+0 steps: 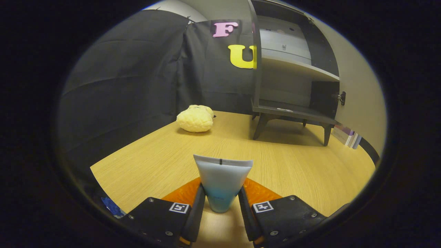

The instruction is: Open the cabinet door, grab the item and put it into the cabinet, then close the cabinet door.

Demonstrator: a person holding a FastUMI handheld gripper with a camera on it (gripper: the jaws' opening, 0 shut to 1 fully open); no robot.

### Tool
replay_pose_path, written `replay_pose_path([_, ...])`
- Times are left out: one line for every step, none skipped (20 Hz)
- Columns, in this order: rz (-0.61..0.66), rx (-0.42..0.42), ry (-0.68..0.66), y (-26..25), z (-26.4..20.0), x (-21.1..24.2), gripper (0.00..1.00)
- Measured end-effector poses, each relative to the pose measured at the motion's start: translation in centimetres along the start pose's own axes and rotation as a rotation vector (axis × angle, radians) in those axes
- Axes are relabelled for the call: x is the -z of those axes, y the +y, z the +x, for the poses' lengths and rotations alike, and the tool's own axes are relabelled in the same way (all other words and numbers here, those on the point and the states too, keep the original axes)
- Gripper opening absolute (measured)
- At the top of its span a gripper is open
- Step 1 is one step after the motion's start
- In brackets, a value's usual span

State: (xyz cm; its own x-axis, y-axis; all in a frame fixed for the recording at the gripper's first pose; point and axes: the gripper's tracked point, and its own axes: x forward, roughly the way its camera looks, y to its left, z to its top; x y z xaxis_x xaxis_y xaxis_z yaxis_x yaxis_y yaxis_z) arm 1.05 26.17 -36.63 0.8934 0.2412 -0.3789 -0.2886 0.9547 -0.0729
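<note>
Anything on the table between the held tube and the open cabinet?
No. In the gripper view, bare table lies between the tube, clamped by the gripper, and the cabinet. The yellow sponge sits aside.

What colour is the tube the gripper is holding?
The tube is pale blue on top, deeper blue lower down; the gripper view shows it.

Hidden and cut-off parts

The fingers cover the tube's lower sides; the cabinet top and the books are cut off.
</note>
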Motion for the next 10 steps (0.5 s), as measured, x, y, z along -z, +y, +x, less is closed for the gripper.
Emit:
replay_pose_path([0.001, -0.004, -0.002, 0.1, -0.1, -0.2, 0.53])
replay_pose_path([0.004, -0.008, -0.005, 0.1, -0.4, -0.7, 0.53])
replay_pose_path([0.012, -0.012, -0.008, 0.2, -0.9, -1.1, 0.53])
replay_pose_path([0.020, -0.015, -0.010, 0.1, -1.3, -1.6, 0.53])
replay_pose_path([0.026, -0.017, -0.012, -0.1, -1.8, -2.2, 0.53])
replay_pose_path([0.033, -0.019, -0.016, -0.3, -2.1, -2.9, 0.53])
replay_pose_path([0.039, -0.019, -0.023, -0.6, -2.3, -3.7, 0.53])
replay_pose_path([0.045, -0.019, -0.031, -1.0, -2.5, -4.7, 0.53])
replay_pose_path([0.045, -0.020, -0.040, -1.3, -2.7, -5.5, 0.52])
replay_pose_path([0.041, -0.021, -0.049, -1.8, -2.8, -6.4, 0.52])
